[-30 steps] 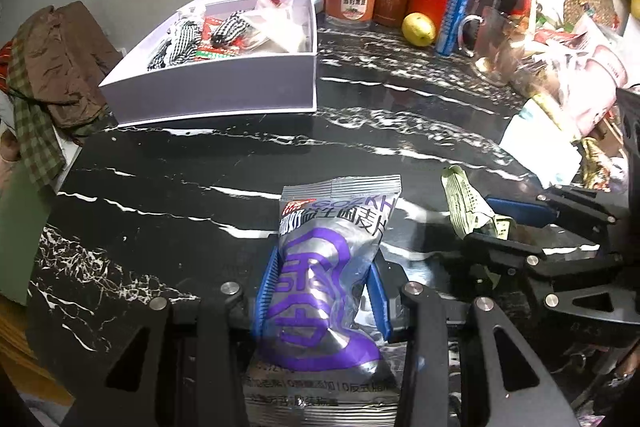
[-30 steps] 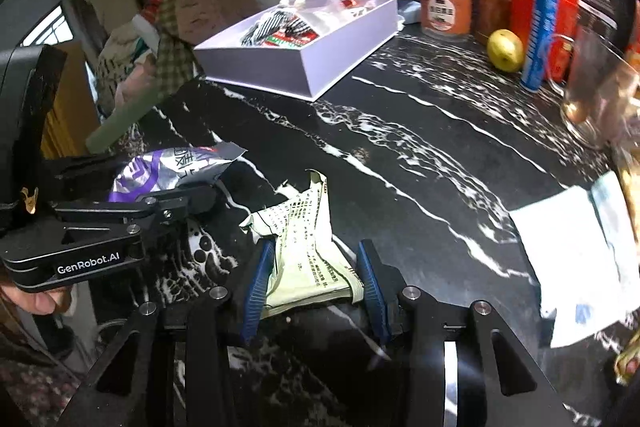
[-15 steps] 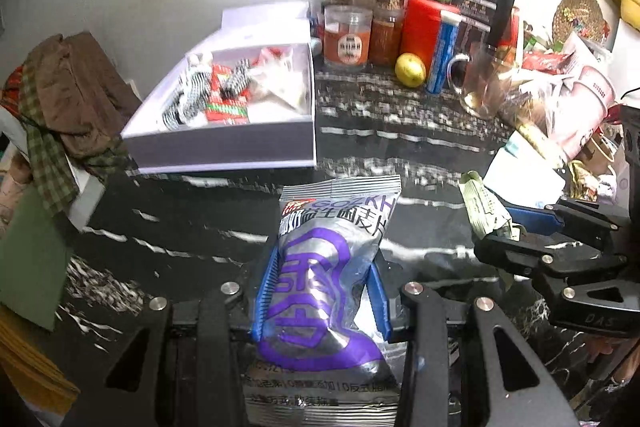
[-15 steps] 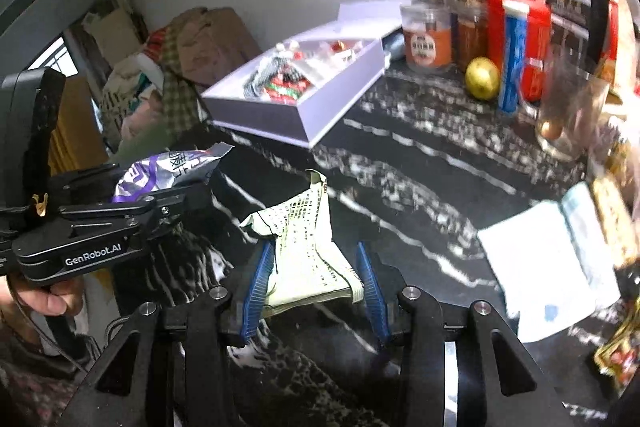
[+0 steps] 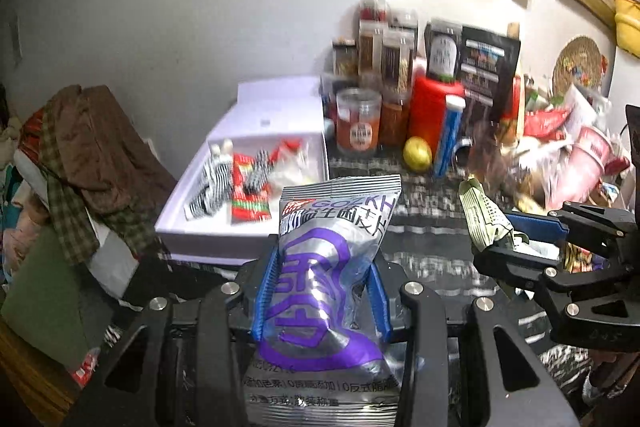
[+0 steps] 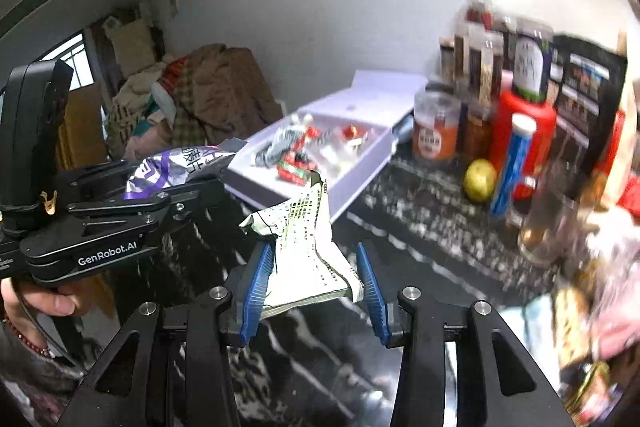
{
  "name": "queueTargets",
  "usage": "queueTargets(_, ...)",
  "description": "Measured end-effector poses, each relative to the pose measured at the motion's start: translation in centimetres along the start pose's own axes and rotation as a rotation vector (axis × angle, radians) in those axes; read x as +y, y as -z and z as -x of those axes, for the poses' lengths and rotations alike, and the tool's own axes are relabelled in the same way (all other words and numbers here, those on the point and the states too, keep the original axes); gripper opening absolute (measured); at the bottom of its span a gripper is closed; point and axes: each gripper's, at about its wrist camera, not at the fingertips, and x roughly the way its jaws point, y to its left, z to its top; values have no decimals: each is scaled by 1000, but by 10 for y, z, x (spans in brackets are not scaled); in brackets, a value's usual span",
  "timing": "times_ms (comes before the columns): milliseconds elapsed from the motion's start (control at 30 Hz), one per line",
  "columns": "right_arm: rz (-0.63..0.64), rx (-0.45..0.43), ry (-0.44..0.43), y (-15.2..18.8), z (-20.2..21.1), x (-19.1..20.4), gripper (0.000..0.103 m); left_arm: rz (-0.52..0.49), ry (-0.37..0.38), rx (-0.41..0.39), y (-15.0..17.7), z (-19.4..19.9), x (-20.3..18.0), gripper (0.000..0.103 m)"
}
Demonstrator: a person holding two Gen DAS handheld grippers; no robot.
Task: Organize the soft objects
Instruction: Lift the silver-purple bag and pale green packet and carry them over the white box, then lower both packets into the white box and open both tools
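Note:
My left gripper is shut on a silver and purple snack pouch, held up in the air above the black marble table. In the right wrist view that left gripper shows at the left, the purple pouch sticking out of it. My right gripper is shut on a crumpled pale green printed packet, also lifted off the table; the left wrist view shows the right gripper beside the pouch with the green packet. Beyond both stands an open white box holding striped and red soft packets.
Jars, a red canister, a blue tube and a lemon crowd the back of the table. A glass mug and loose bags lie at the right. Clothes pile up to the left of the table.
Both grippers have risen off the table with their packets still gripped. The views have tilted up, so the white box and jars now sit lower and farther below.

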Motion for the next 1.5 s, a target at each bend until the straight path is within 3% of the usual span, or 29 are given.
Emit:
queueTargets(367, 27, -65, -32, -55, -15, -2, 43, 4, -13, -121, -51, -4, 18, 40)
queueTargets(867, 82, -104, -74, -125, -81, -3, 43, 34, -27, -196, -107, -58, 64, 40)
queueTargets(1133, 98, -149, -82, -153, -119, -3, 43, 56, -48, -207, -132, -90, 85, 40)
queueTargets(1500, 97, -82, -104, -170, -174, -12, 43, 71, -80, -122, -133, -140, 106, 40)
